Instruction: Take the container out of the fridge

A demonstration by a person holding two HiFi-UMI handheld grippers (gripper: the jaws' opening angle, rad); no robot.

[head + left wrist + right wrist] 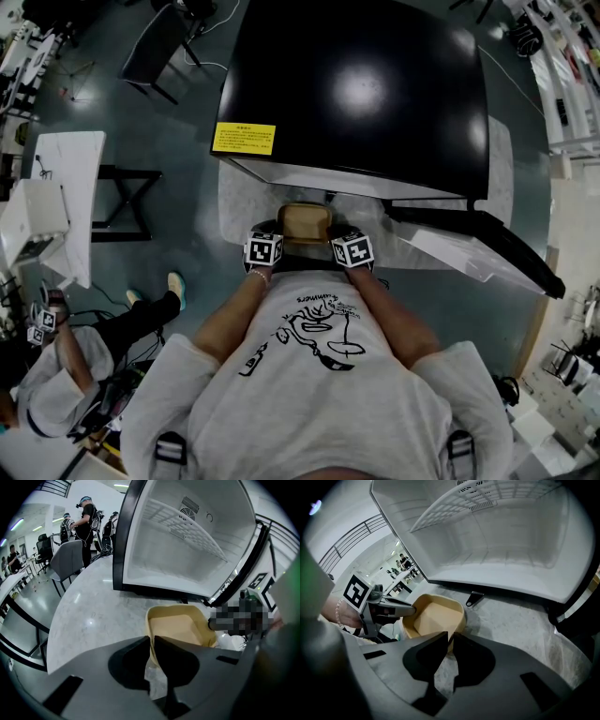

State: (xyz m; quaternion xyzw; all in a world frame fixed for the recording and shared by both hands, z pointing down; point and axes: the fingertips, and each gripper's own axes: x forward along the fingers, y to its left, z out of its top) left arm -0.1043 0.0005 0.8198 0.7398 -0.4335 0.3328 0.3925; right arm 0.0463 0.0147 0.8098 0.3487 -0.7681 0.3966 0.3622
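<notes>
The container [305, 223], a shallow tan tub with nothing in it, is already outside the fridge [356, 84]. It sits over the pale marble table [234, 202] just in front of the open cabinet, at 12 o'clock from the person's chest. The left gripper [272, 238] has it at the tub's 8 o'clock corner and the right gripper [339, 238] at its 4 o'clock corner.

In the left gripper view the left gripper [151, 641] has its jaws clenched on the near wall of the container [178, 627], one jaw inside the rim and one outside. The right gripper [451, 641] grasps the container [433, 616] the same way from its own side. Whether the base rests on the table [511, 616] or hangs just above it, I cannot tell.

The fridge [187, 541] stands empty with its wire shelf bare, and its door [478, 248] is swung out toward 4 o'clock. I judge the removal all but finished; what is left is to settle the tub.

To do that well, hold both pinches equally firm (thin walls flex, and a twist between the two hands could pop a rim loose). Lower both hands level and together, well clear of the door. Ease the jaws apart only once the base is flat on the table.
</notes>
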